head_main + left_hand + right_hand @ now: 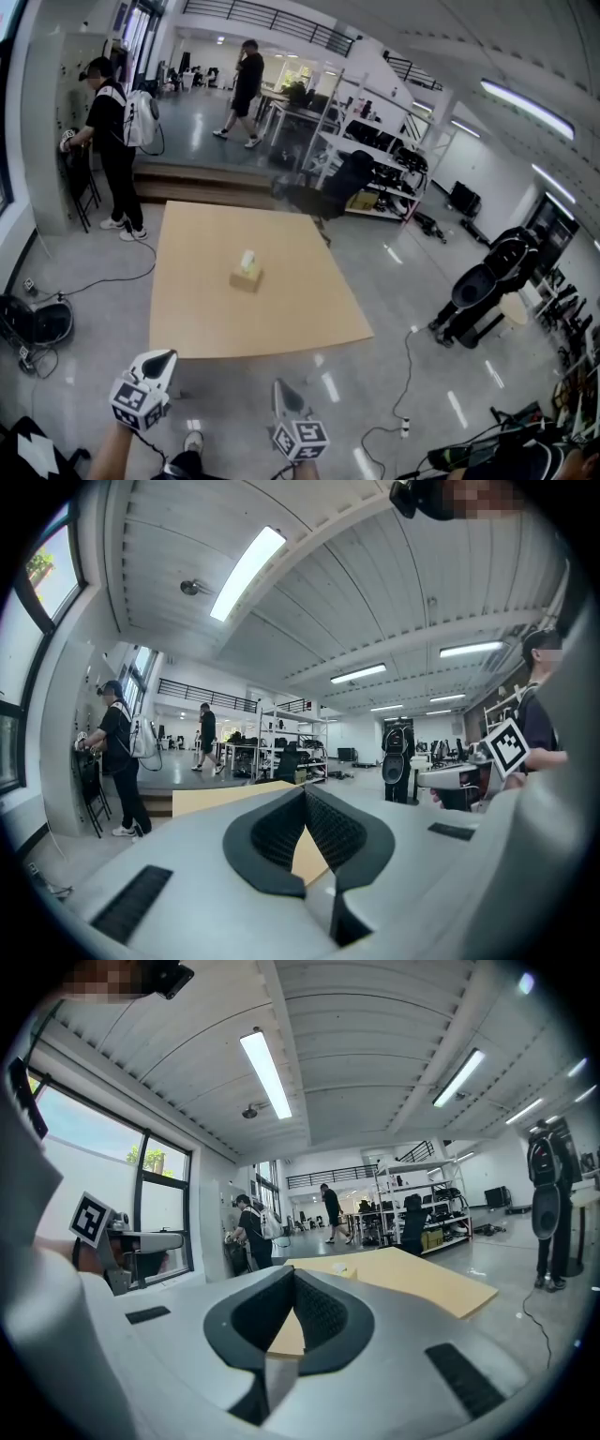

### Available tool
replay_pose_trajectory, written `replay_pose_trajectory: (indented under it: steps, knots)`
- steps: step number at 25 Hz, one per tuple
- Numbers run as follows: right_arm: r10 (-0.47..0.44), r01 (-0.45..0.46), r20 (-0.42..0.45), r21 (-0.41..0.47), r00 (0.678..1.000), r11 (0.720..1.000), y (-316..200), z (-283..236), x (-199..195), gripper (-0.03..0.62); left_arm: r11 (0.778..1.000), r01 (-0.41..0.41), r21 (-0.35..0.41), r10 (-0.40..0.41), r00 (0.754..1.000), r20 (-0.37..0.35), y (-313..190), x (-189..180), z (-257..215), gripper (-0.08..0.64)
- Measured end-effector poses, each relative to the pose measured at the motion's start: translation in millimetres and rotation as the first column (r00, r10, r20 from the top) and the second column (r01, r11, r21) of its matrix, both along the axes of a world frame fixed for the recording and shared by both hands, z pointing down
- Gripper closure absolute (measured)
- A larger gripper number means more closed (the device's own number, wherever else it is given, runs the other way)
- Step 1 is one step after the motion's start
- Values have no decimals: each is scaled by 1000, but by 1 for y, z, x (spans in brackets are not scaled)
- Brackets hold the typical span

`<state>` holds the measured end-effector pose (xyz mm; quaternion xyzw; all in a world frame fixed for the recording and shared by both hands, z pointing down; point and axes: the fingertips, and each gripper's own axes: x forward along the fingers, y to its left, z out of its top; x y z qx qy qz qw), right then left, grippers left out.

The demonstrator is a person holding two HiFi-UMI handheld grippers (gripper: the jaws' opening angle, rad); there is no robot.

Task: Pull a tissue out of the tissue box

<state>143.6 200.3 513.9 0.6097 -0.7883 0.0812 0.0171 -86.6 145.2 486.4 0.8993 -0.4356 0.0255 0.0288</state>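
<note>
While left tool [161, 358] and right tool [282, 387] hover off counter's [281, 319] near edge, jaws together, empty, tissue box [246, 277] sits mid-counter.

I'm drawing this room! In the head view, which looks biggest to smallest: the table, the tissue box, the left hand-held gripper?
1. table
2. left hand-held gripper
3. tissue box
The hand-held gripper sits much nearer the camera, so its lead over the tissue box is unsure.
</note>
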Motion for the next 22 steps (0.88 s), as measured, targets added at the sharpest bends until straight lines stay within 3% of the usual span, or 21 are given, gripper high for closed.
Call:
replay_pose_trajectory:
  steps: [22]
  knots:
    - [12,-12,1,-9,1000,1000,-145,-6,-24,580,999,-20,-29,20,1000,7,-149,-19,12,552]
